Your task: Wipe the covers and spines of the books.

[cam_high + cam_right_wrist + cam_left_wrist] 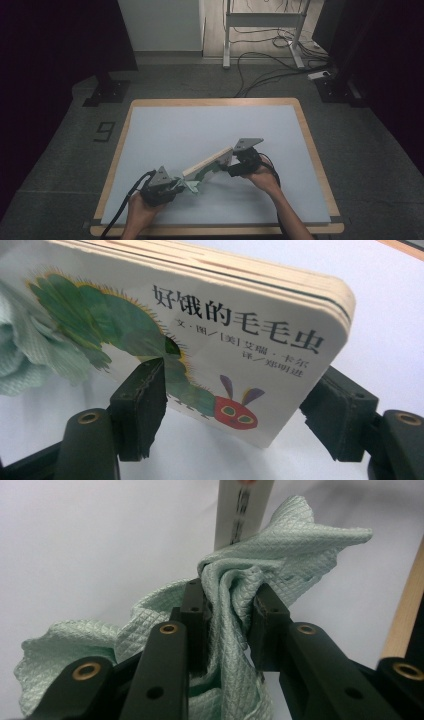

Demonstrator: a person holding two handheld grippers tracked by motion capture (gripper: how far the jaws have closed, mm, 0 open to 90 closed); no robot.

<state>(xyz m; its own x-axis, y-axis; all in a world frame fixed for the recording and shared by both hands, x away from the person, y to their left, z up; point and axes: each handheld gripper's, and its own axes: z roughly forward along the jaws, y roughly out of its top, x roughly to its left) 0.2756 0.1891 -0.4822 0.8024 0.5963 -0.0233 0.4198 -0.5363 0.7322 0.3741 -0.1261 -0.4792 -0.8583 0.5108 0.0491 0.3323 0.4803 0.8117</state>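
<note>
From the high view, a person is sitting at a table [320, 165] covered with a pale sheet, working a gripper in each hand. The right gripper [235, 167] is holding a thick board book [207, 164] up at a slant above the sheet, its lower end pointing toward the left gripper [179, 186]. That one is carrying a pale green cloth [192, 186] right at the book's low end, near the front edge of the table.

In the left gripper view, the jaws are clenching a bunched fold of the cloth [240, 580], the quilted fabric spilling out on both sides. The book's edge [242, 510] is standing just behind the bunch.

In the right gripper view, the jaws are standing on either side of the book [225, 340], one pad lying over the caterpillar cover and the other at the spine side, so they are grasping it across its thickness. The cloth [25, 355] is sitting at the far left, by the book's low corner.

The grip is looking shallow, taken near one corner, and the book is hanging long and tilted. If the cloth pushes hard while wiping, the book is likely to pivot or slide out between the pads. The loose cloth could also snag on a corner and pull free.
</note>
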